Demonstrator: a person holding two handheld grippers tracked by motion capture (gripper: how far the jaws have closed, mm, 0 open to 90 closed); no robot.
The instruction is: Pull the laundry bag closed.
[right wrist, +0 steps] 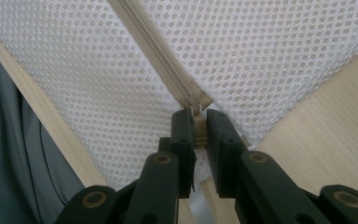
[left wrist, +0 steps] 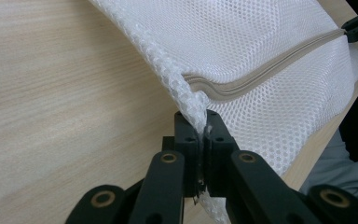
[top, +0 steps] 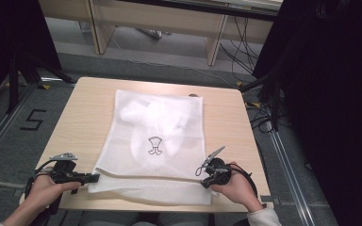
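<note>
One white mesh laundry bag (top: 155, 141) flat on table (top: 82, 117), zipper (left wrist: 261, 77) along near edge, something white bundled inside toward 12 o'clock. Two claws. Left claw (top: 93, 177) at 7 o'clock, pressed together on bag's corner seam (left wrist: 196, 109). Right claw (top: 206, 181) at 5 o'clock, pinching zipper pull (right wrist: 196, 122).

Risks, as judged: thin mesh slipping from left claw under tension, so bag drags instead of zipper running; pull popping free; slider snagging on slack mesh.

Soft even light, dark edges
</note>
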